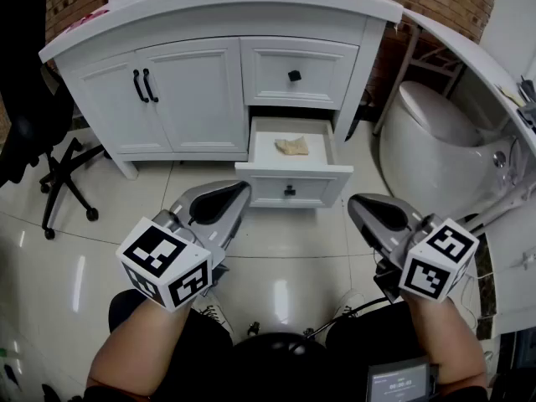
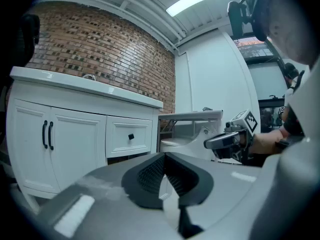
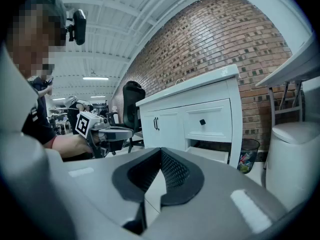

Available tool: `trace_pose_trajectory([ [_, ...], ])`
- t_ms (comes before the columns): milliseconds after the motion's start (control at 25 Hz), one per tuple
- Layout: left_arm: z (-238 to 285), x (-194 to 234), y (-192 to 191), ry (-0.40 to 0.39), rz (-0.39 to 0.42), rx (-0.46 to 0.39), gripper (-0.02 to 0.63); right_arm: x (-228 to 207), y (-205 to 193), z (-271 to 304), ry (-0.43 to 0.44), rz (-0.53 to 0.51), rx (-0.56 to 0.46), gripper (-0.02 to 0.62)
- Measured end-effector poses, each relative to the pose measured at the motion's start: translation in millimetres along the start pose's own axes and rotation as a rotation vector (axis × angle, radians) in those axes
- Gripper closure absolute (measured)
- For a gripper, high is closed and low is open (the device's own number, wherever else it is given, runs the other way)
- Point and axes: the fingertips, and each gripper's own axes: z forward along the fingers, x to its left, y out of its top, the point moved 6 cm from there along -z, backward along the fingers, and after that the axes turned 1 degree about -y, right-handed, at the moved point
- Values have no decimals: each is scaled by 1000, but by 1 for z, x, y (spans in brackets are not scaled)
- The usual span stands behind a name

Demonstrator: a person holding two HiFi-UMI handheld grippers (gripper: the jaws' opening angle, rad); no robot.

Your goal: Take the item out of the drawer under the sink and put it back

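Glossy tile floor (image 1: 285, 245), smooth white-painted drawer (image 1: 314, 187), rough brick wall (image 2: 100, 44)

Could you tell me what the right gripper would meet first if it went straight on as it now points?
Most likely the open drawer: the right gripper aims at the right end of its front panel. Depth and height are unclear, so it might pass over it.

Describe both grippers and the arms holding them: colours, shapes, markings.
The left gripper and right gripper match: smooth grey tapering shells, with black ribbed pads lining the jaws. Each carries a white cube printed with black square markers. The forearms are bare below a dark short sleeve.
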Motion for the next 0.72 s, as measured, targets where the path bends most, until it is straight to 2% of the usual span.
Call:
trace_pose_trajectory([
  [720, 21, 20, -5, -8, -7, 21, 601, -18, 4, 31, 37, 82, 1, 588],
])
